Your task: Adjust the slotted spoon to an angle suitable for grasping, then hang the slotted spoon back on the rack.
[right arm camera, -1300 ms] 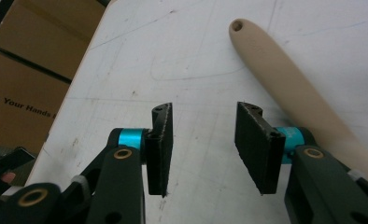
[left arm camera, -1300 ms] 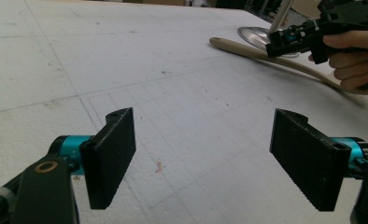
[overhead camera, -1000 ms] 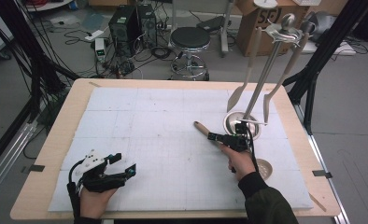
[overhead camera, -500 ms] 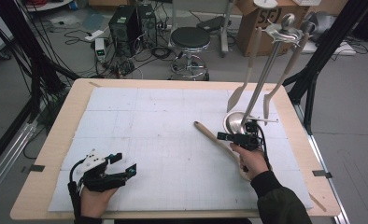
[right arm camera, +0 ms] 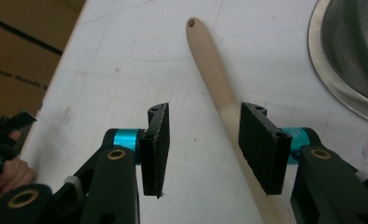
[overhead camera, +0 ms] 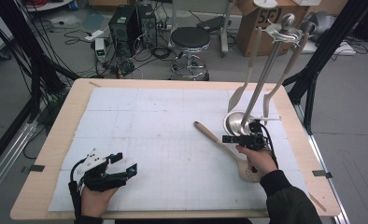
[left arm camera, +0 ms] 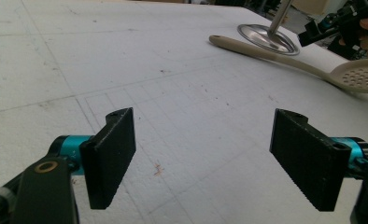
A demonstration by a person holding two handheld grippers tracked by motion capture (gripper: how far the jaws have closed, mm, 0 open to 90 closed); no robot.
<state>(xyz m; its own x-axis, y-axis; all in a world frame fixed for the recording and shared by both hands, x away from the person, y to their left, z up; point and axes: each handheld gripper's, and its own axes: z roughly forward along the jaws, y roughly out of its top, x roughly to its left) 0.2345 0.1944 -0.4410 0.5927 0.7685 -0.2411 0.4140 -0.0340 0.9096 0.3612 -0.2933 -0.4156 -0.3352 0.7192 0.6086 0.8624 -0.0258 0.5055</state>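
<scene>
Right tongs (right arm camera: 203, 149) spread, straddling handle of wooden slotted spoon (overhead camera: 219, 142), pads not pressing it. Spoon flat on surface (overhead camera: 149, 121), right half, diagonal, bowl toward near right corner, handle tip beside steel stand base (overhead camera: 236, 122). Left tongs (left arm camera: 203, 158) spread wide, nothing between, near left corner.

The right gripper (overhead camera: 230, 138) has drifted a little toward the right edge of the surface (overhead camera: 173, 121), sliding along the wooden spoon (overhead camera: 219, 142) from its handle end toward the bowl. Its jaws stand apart with the handle between them, untouched on one side.
</scene>
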